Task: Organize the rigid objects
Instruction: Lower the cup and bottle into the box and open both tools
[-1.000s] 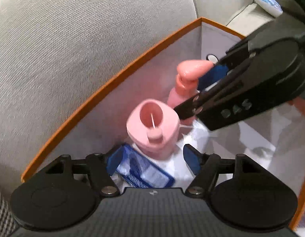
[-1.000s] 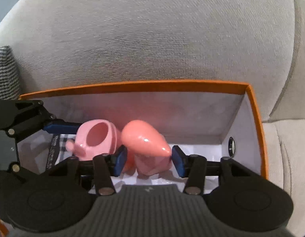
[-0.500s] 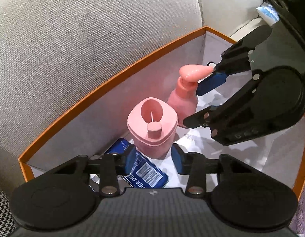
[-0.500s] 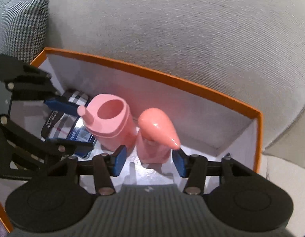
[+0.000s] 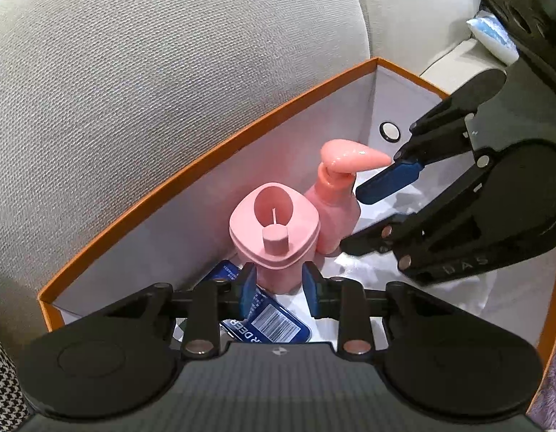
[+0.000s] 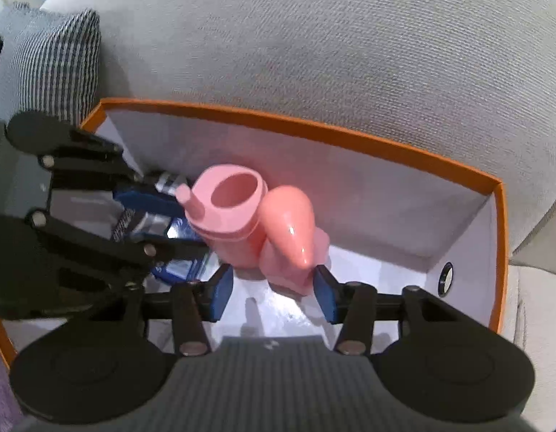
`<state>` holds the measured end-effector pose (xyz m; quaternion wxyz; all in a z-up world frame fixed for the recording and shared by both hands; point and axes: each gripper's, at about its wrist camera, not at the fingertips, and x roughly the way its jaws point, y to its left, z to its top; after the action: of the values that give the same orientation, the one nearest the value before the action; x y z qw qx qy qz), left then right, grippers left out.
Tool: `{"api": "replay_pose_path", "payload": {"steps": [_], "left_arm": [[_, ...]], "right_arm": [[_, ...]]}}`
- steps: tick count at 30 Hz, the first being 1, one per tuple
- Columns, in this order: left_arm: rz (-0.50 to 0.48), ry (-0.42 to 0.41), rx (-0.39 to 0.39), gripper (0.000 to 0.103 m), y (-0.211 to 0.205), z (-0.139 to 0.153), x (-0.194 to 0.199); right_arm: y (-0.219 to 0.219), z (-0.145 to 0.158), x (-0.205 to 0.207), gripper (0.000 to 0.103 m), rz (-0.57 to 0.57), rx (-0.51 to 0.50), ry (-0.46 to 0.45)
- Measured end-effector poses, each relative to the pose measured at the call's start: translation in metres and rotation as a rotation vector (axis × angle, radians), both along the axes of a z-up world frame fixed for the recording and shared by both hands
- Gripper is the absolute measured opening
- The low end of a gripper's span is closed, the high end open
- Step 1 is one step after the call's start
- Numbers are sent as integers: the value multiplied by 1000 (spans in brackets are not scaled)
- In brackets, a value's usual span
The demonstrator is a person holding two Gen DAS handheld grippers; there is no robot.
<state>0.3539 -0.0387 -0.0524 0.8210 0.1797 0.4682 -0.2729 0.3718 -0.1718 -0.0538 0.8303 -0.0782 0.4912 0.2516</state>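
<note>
A pink squarish container with a ring handle and a spout (image 5: 274,230) stands in the orange-rimmed box (image 5: 191,172), against its back wall. A pink pump bottle (image 5: 337,194) stands right beside it. My left gripper (image 5: 278,289) is open, its pads just in front of the pink container's base, holding nothing. My right gripper (image 6: 272,291) is open and empty, just in front of the pump bottle (image 6: 288,237); it also shows in the left wrist view (image 5: 371,212). The pink container (image 6: 229,221) and my left gripper (image 6: 162,223) show in the right wrist view.
A blue packet with a barcode (image 5: 274,324) lies flat on the box floor under my left gripper. The box sits on a beige sofa against its back cushion (image 5: 170,72). A houndstooth pillow (image 6: 51,61) lies left of the box. A white-blue packet (image 5: 494,32) lies on the seat.
Both grippers have drawn back and up from the two pink items. The right gripper's pads, earlier on either side of the pump bottle, now stand in front of it. The items stayed in place.
</note>
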Motion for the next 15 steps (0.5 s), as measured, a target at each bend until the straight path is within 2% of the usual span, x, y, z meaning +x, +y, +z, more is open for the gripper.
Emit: {"api": "replay_pose_path", "payload": {"steps": [4, 15], "left_arm": [[-5, -14, 19, 35, -3, -6, 5], [-12, 3, 62, 35, -16, -18, 3]], "right_arm": [[-2, -2, 1, 33, 21, -58, -45], [9, -8, 6, 33, -12, -72, -57]]}}
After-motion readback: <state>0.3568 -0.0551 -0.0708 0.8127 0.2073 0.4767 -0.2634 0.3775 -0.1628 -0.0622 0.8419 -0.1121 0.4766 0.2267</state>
